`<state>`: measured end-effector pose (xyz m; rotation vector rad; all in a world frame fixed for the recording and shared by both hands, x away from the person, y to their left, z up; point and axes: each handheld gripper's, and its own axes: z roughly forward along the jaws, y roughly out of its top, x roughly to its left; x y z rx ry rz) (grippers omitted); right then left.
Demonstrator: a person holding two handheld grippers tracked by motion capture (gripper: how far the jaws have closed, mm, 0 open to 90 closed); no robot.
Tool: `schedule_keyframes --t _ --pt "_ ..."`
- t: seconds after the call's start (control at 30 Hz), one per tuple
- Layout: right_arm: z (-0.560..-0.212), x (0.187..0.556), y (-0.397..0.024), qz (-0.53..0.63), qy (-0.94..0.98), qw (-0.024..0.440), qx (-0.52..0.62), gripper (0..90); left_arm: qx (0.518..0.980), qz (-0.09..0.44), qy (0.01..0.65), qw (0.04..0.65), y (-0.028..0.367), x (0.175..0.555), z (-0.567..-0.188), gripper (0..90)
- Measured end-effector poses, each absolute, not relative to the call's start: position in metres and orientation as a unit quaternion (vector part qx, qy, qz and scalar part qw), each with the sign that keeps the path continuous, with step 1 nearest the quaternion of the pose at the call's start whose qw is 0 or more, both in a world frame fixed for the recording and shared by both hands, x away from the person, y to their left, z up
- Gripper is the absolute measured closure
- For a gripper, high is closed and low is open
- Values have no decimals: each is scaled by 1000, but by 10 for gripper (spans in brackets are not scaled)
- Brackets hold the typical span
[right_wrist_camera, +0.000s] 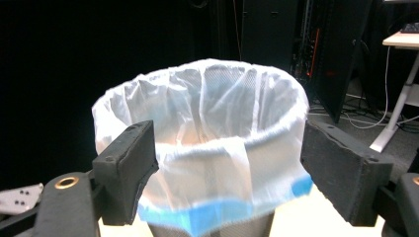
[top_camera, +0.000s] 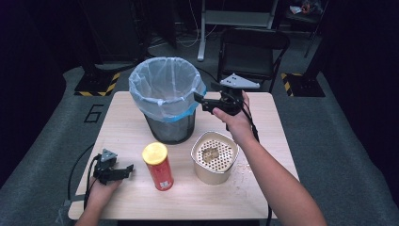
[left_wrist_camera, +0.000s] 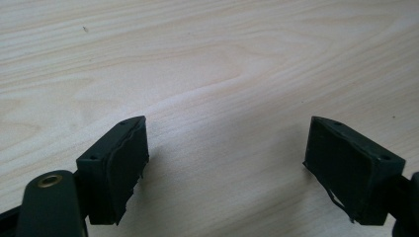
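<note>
My right gripper (top_camera: 200, 100), jaws spread and empty, faces the bin's thin, slippery liner (right_wrist_camera: 207, 148) at twelve o'clock; I'd pinch its folded rim.

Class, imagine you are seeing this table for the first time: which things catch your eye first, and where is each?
A mesh bin lined with a white bag stands at the table's far middle, with the right gripper open beside its rim. Nearer the person stand a red can with a yellow lid and a perforated beige container.
</note>
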<state>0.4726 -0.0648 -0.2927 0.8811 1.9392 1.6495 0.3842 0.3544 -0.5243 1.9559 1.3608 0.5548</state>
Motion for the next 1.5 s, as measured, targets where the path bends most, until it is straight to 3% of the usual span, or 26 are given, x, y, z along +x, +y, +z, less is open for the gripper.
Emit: schedule_keyframes --t 1.0,1.5 --pt "-381 413 -172 544 679 277 408 254 742 189 506 397 341 368 -496 170" --pt "-422 382 -205 500 684 307 434 255 753 181 466 427 332 345 -466 117"
